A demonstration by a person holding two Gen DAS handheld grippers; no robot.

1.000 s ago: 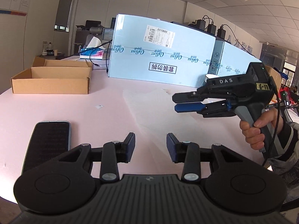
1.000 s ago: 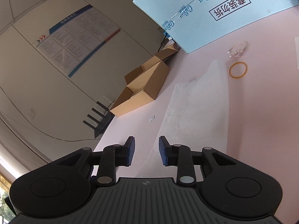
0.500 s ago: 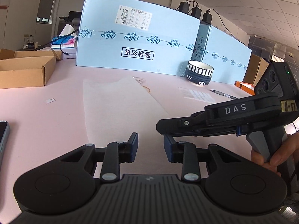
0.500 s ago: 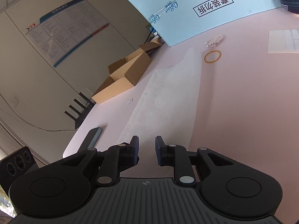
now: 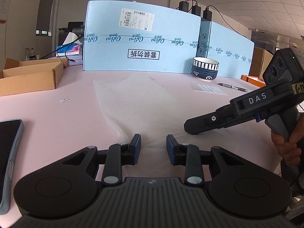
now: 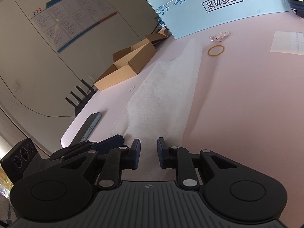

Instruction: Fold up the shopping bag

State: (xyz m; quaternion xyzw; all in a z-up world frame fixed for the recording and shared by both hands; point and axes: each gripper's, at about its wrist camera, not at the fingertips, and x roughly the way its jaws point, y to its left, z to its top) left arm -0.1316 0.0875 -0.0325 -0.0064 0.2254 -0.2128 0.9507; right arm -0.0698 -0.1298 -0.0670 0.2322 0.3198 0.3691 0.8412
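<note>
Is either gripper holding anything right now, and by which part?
Nothing held: left gripper and right gripper stand open above the flat bag.

Bare table (image 5: pixel 57 117) left of bag (image 5: pixel 133 102); phone (image 5: pixel 7 152) at edge, carton (image 5: pixel 28 76) farther back.

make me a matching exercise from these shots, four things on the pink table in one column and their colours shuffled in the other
Things:
1. shopping bag
2. rubber band
3. bowl
4. open carton

Colours:
a. brown
b. dark blue with white stripes
c. translucent white
d. yellow-orange

Pairs: 1-c, 2-d, 3-b, 4-a
</note>
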